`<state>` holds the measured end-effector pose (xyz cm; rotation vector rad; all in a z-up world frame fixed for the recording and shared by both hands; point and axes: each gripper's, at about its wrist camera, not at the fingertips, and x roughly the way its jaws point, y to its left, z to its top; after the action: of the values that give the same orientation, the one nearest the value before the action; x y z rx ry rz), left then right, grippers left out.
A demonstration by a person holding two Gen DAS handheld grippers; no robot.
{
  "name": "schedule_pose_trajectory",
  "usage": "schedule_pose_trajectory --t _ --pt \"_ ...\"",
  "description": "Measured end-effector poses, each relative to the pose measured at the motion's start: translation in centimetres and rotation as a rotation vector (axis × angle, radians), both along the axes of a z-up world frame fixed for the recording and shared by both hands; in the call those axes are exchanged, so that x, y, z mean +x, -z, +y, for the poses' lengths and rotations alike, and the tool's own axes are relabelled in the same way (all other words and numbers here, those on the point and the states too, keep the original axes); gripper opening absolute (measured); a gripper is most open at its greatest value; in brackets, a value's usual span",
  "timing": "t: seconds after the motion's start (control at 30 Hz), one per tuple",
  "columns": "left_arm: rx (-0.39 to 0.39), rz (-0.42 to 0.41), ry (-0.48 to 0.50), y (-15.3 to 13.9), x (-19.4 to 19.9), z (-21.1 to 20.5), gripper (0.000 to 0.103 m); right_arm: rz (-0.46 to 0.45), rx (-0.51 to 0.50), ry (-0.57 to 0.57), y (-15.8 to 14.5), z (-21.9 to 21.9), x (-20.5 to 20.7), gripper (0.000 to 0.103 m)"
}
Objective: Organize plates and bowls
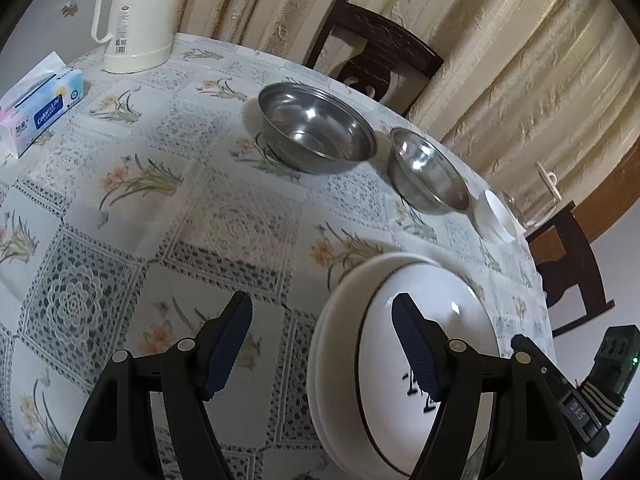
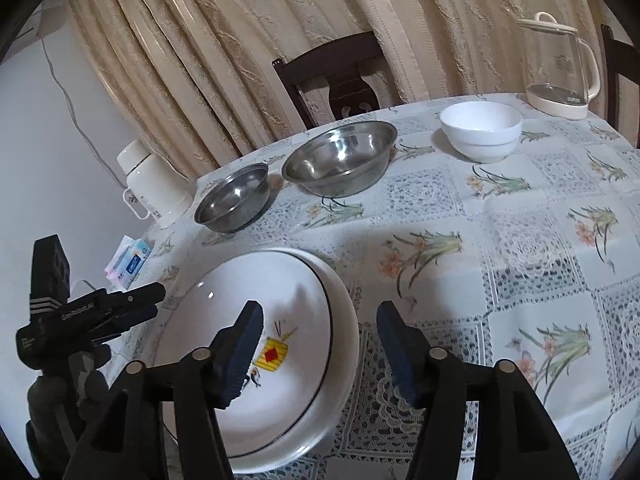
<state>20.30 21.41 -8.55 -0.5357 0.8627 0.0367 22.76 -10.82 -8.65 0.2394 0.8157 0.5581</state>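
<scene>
Stacked white plates [image 1: 384, 352] [image 2: 280, 344], the top one with a dark rim line and a painted motif, lie on the tablecloth near the front edge. My left gripper [image 1: 322, 340] is open, its right finger over the plates' left edge. My right gripper [image 2: 320, 340] is open, its left finger over the plates' right part. Behind stand two steel bowls, one [image 1: 316, 128] [image 2: 232, 196] and another [image 1: 428, 172] [image 2: 340, 158], and a white bowl [image 1: 498, 216] [image 2: 480, 130].
A cream thermos jug [image 1: 136, 16] [image 2: 154, 182] and a tissue pack [image 1: 38, 100] [image 2: 130, 262] sit at the table's left side. A glass kettle [image 2: 560, 68] stands at the far right. Dark wooden chairs [image 1: 372, 52] [image 2: 336, 76] stand before the curtains.
</scene>
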Motion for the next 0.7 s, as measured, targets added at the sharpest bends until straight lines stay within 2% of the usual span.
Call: schedule_pose_trajectory --t 0.43,0.7 --pt "-0.049 -0.019 -0.029 -0.9 4.3 3.4 0.073 0.038 0.015 -0.09 -2.9 2.4 3.7 0.067" --pt "-0.074 -0.015 -0.061 -0.6 7.5 6.7 0.073 0.113 0.02 -0.152 -3.0 5.7 6.2 0.067"
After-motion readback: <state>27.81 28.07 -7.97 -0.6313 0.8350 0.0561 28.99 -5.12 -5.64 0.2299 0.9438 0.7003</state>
